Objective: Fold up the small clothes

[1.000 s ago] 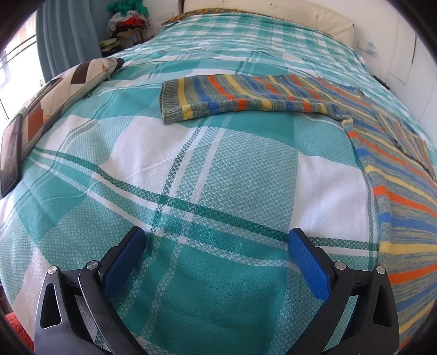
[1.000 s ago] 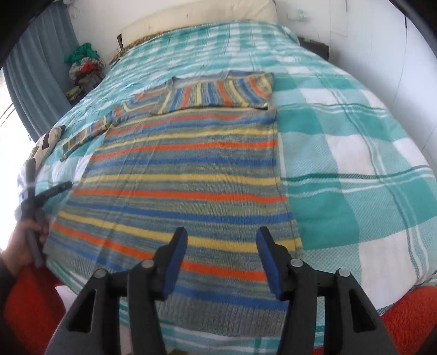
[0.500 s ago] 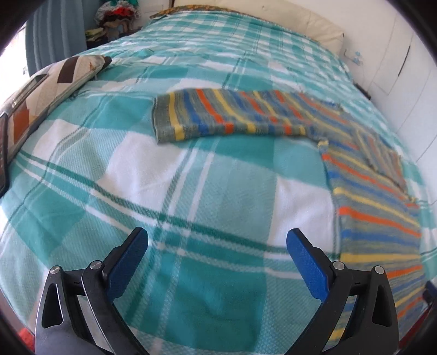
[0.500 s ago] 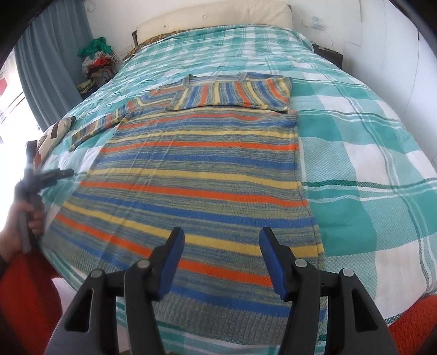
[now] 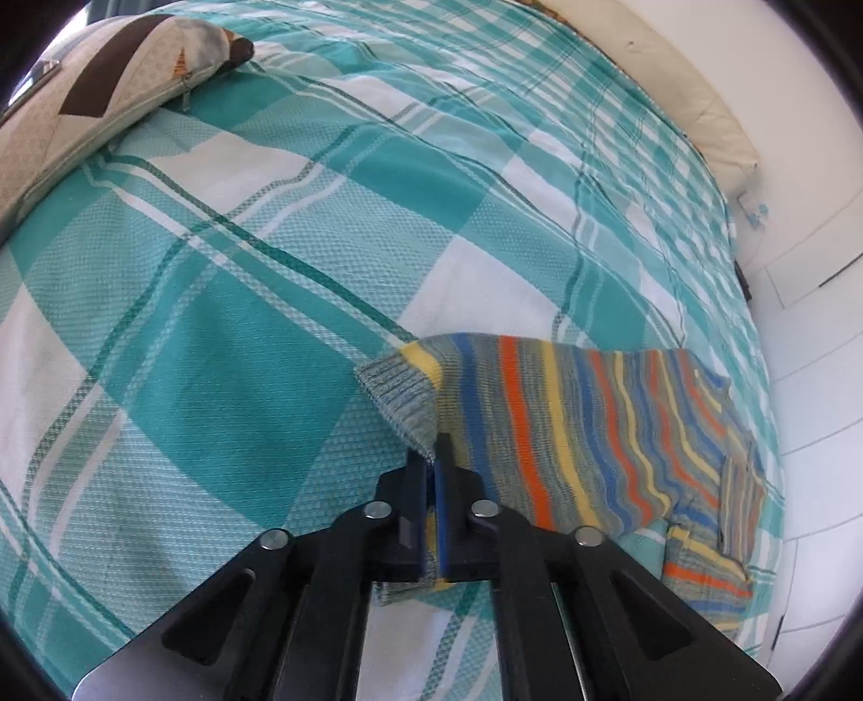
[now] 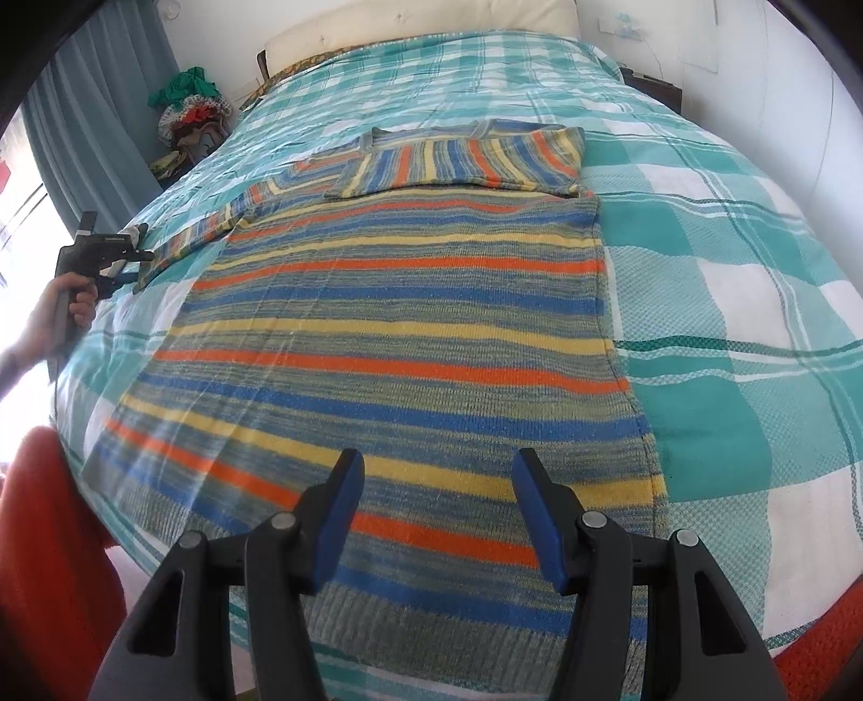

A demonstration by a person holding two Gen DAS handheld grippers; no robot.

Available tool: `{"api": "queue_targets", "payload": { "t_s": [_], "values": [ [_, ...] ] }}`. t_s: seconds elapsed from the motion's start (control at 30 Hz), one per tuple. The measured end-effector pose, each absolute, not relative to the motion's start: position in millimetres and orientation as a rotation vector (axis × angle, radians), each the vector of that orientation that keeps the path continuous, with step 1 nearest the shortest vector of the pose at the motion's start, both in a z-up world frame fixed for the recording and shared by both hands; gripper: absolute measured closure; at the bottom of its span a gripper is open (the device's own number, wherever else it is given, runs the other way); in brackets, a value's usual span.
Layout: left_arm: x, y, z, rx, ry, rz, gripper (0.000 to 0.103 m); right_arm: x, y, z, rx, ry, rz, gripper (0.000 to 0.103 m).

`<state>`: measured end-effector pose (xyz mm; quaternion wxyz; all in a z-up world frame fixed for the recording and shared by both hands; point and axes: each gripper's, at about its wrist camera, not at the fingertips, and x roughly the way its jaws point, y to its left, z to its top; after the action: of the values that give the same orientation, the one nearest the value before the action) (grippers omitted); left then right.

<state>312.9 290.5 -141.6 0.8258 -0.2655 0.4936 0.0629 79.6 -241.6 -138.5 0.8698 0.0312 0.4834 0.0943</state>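
A striped knit sweater (image 6: 410,334) in blue, orange, yellow and grey lies flat on the bed. Its right sleeve (image 6: 464,159) is folded across the chest. Its left sleeve (image 5: 566,431) stretches out to the side. My left gripper (image 5: 434,458) is shut on the grey ribbed cuff (image 5: 402,396) of that sleeve; it also shows at the left in the right wrist view (image 6: 116,256). My right gripper (image 6: 437,480) is open and empty, above the sweater's hem (image 6: 431,614).
The bed has a teal and white plaid cover (image 6: 728,302). A patterned cushion (image 5: 97,102) lies at the bed's left side. A cream headboard (image 6: 420,27) and a pile of clothes (image 6: 189,113) are at the far end. Red fabric (image 6: 48,566) is at the near edge.
My left gripper has moved forward to the outstretched sleeve and shut on its cuff. My right gripper has stayed open over the hem.
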Motion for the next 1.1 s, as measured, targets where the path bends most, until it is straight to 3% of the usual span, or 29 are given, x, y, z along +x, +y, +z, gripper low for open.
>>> {"api": "queue_targets", "payload": {
  "t_s": [0.17, 0.3, 0.43, 0.53, 0.57, 0.6, 0.63, 0.83, 0.93, 1.07, 1.1],
  "values": [
    [335, 231, -76, -0.438, 0.945, 0.042, 0.103, 77, -240, -133, 0.064, 0.987, 0.224, 0.046],
    [354, 139, -18, -0.340, 0.874, -0.168, 0.103, 76, -238, -130, 0.094, 0.976, 0.262, 0.046],
    [366, 38, 6, -0.278, 0.853, -0.367, 0.103, 75, -237, -132, 0.104, 0.983, 0.285, 0.046],
    [374, -21, -10, -0.256, 0.896, -0.463, 0.095, 75, -241, -132, 0.122, 0.983, 0.289, 0.046],
    [377, -35, -21, -0.255, 0.934, -0.480, 0.075, 75, -242, -133, 0.130, 0.984, 0.288, 0.046],
    [380, -44, -32, -0.257, 0.978, -0.472, 0.050, 75, -244, -133, 0.140, 0.985, 0.286, 0.046],
    [381, -46, -42, -0.274, 1.003, -0.460, 0.044, 75, -247, -134, 0.153, 0.986, 0.285, 0.046],
    [375, 28, -57, -0.403, 0.935, -0.256, 0.042, 77, -261, -137, 0.227, 0.990, 0.283, 0.046],
    [371, 56, -81, -0.301, 0.960, -0.104, 0.042, 81, -265, -141, 0.255, 1.002, 0.288, 0.046],
    [351, 57, -152, -0.067, 1.135, -0.021, 0.039, 84, -263, -144, 0.262, 1.016, 0.298, 0.046],
    [339, 59, -157, -0.045, 1.096, -0.041, 0.038, 84, -262, -144, 0.259, 1.014, 0.299, 0.046]
  ]
}}
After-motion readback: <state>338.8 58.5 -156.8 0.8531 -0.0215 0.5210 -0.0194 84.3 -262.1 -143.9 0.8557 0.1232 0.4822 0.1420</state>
